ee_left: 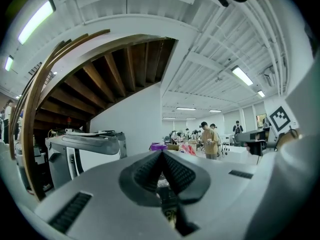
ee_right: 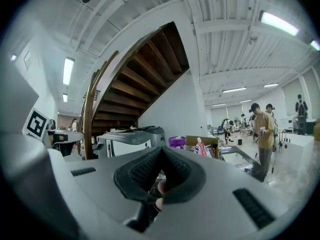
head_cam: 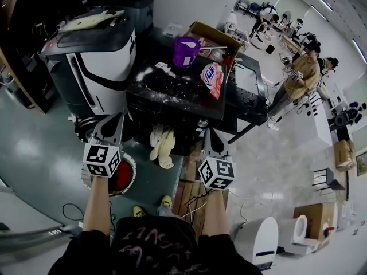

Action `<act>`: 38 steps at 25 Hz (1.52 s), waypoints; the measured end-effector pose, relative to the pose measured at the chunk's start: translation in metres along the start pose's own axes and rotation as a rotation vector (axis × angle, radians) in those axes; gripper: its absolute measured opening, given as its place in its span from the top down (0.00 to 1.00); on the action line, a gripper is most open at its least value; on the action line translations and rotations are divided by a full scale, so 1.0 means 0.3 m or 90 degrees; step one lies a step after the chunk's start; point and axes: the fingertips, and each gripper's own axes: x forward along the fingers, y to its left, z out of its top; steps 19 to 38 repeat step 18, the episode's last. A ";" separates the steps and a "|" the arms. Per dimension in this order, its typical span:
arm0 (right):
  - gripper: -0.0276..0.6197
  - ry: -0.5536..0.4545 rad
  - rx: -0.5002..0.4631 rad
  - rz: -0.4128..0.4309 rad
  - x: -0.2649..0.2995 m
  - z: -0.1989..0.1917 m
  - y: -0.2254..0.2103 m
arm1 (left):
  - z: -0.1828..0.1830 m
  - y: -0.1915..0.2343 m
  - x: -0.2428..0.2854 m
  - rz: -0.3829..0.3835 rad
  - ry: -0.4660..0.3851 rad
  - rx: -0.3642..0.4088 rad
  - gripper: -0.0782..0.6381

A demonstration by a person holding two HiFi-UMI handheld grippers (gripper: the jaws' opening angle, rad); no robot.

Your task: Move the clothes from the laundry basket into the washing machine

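Where the clothes are lying: a red garment is being carried in the laundry basket, on the floor by the person's feet and under the left forearm.
Left gripper: being held level above the basket, its fingers being kept pressed together on nothing.
Right gripper: being held level alongside, clear of the basket, its fingers likewise being kept together and empty.
Step in hand: judged as a pause ahead of a pick, or between two loads; neither is being settled here.
Next move: the fingers are being called on to be parted and lowered onto the red garment.
In the way: a cream cloth is being hung off the black worktop; cables are being left loose on the floor.
Washing machine: being stood beyond, left of the worktop, its lid seemingly down.
Farther: a purple tub and a pouch are being kept on the worktop.
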 end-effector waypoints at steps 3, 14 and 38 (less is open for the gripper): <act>0.95 0.000 0.000 0.003 -0.005 0.003 0.006 | -0.012 0.000 -0.012 -0.001 0.004 -0.006 0.88; 0.95 -0.004 -0.011 0.002 -0.042 0.016 0.010 | -0.026 -0.006 -0.056 -0.003 0.003 -0.008 0.88; 0.95 -0.005 -0.013 0.003 -0.049 0.016 0.010 | -0.032 -0.016 -0.062 -0.005 0.007 -0.001 0.88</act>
